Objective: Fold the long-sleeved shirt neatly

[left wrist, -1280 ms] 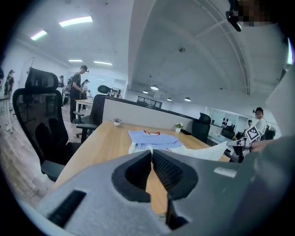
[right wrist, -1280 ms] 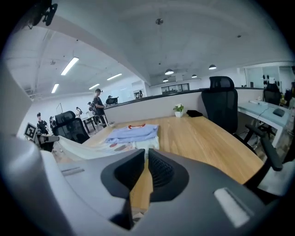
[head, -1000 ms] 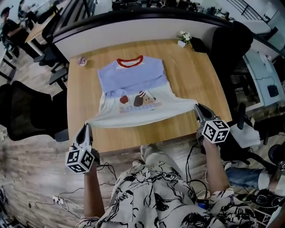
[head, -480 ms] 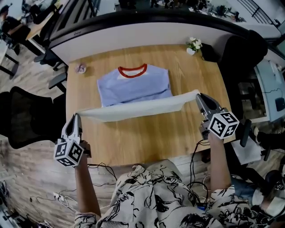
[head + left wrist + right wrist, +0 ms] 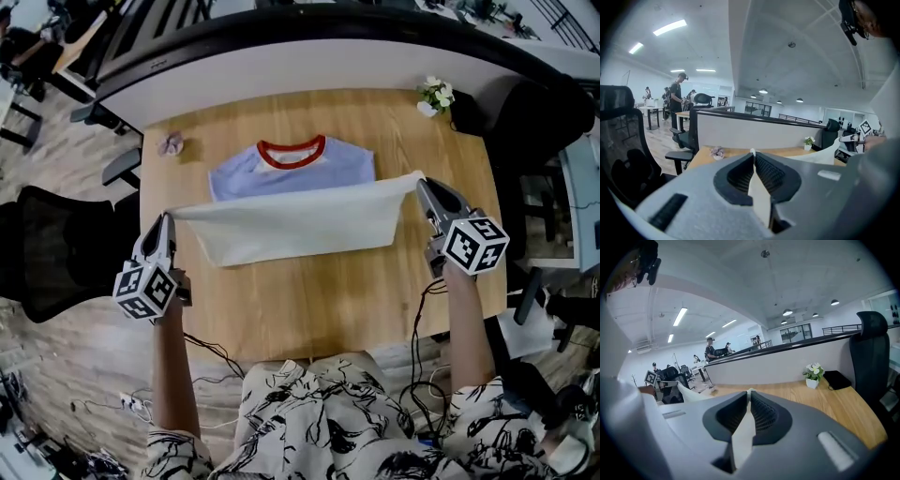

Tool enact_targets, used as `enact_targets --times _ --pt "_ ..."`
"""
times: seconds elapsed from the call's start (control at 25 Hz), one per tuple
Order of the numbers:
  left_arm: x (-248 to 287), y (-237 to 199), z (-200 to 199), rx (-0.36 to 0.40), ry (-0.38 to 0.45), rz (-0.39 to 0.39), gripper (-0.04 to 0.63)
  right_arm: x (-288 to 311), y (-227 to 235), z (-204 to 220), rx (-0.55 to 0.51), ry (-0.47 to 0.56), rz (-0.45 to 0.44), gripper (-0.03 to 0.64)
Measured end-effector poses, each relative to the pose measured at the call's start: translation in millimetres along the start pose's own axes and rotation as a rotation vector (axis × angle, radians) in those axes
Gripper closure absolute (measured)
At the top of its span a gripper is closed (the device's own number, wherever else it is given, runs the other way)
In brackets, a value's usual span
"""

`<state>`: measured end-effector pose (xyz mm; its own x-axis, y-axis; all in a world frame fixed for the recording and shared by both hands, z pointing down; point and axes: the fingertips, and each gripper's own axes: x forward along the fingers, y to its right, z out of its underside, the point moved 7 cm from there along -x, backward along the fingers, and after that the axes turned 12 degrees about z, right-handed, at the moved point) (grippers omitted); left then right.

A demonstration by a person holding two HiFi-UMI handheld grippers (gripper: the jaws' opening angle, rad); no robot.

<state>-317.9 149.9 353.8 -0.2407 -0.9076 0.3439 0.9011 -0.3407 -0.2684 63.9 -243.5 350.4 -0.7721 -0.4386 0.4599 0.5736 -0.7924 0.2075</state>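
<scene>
I am clenching my left gripper (image 5: 166,218) and right gripper (image 5: 422,184) on the shirt (image 5: 300,225) at its hem, mid-frame. Only the gripper views are showing the cloth pinched between the jaws. Only the head view is showing the red collar (image 5: 292,154).

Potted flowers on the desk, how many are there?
2. White flowers at the desk's far right corner, purple flowers near its far left edge; the lifted shirt could hide others.

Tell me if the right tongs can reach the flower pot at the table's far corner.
Probably not yet: the right tongs are shut on the shirt at its hem and must let go first, though nothing stands between them and the flower pot.
</scene>
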Motion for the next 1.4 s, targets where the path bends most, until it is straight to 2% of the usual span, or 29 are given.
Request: enact_targets --times 0.16,0.36,0.6,0.92,1.12,1.4 --pt "38 -29 7 -0.032 -0.039 0.042 0.575 41 5 9 0.023 -0.055 0.034 0.58" --pt "89 -64 31 -0.113 -0.104 0.073 0.575 94 19 30 0.063 -0.145 0.067 0.58" --pt "146 -97 60 -0.133 -0.189 0.087 0.575 164 39 56 0.075 -0.24 0.083 0.578" --pt "194 -127 91 -0.12 -0.346 0.08 0.574 224 57 82 0.046 -0.386 0.135 0.577" --pt "220 -139 99 -0.117 -0.392 0.083 0.574 251 64 91 0.034 -0.444 0.162 0.575" --pt "229 -151 115 -0.193 -0.426 0.119 0.565 269 67 100 0.027 -0.508 0.14 0.567"
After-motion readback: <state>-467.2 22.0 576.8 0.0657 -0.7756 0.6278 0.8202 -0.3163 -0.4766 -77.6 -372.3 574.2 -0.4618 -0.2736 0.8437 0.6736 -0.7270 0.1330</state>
